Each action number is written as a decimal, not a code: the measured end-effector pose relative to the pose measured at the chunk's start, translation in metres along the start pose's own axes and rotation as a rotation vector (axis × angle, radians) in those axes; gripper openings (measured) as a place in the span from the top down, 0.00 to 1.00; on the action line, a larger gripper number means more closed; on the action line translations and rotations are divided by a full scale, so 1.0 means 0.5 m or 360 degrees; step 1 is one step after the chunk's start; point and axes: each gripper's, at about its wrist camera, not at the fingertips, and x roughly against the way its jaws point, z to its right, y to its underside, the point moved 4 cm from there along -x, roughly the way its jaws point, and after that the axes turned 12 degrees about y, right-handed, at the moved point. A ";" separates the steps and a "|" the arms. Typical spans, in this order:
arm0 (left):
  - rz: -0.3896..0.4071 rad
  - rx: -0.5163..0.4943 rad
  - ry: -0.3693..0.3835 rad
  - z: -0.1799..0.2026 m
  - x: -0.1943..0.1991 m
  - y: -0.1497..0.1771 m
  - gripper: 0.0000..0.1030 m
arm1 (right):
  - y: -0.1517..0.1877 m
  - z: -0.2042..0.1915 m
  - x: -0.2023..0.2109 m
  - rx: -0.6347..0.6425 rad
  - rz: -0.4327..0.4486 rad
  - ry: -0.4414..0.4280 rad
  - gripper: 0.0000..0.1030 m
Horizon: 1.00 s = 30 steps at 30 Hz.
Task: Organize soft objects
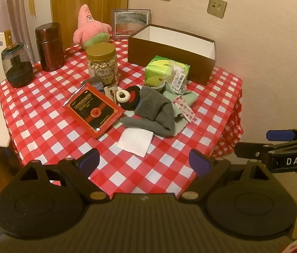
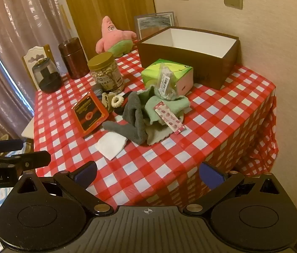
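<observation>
Red-and-white checked cloth covers the surface, which sits in a room corner with sockets on the wall behind. Both tools hang short of its near edge: the left gripper and the right gripper each have jaws spread wide with nothing between them, tilted down toward the pile. Nothing looks sorted yet, so this reads as the opening approach. Straight ahead of both sets of jaws lies a white folded cloth, nearest of all; just beyond it a grey towel drapes over a pale green cloth, with a white scrunchie to the left of them. Farther off, ahead and to the right of the jaws, the brown open box stands empty, and a pink starfish plush sits at the far left. The likely next move is to reach forward and down over one soft piece, close on a fold, and carry it to the box, avoiding the red packet alongside.
</observation>
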 end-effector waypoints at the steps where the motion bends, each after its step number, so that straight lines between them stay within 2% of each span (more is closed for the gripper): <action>1: -0.0003 -0.0002 -0.0003 0.000 0.000 0.000 0.12 | 0.000 0.000 0.000 0.0002 -0.0001 0.0003 0.00; 30: -0.0007 0.0007 0.0007 0.000 0.000 0.000 0.12 | 0.000 -0.003 -0.002 0.0002 0.0000 0.0003 0.00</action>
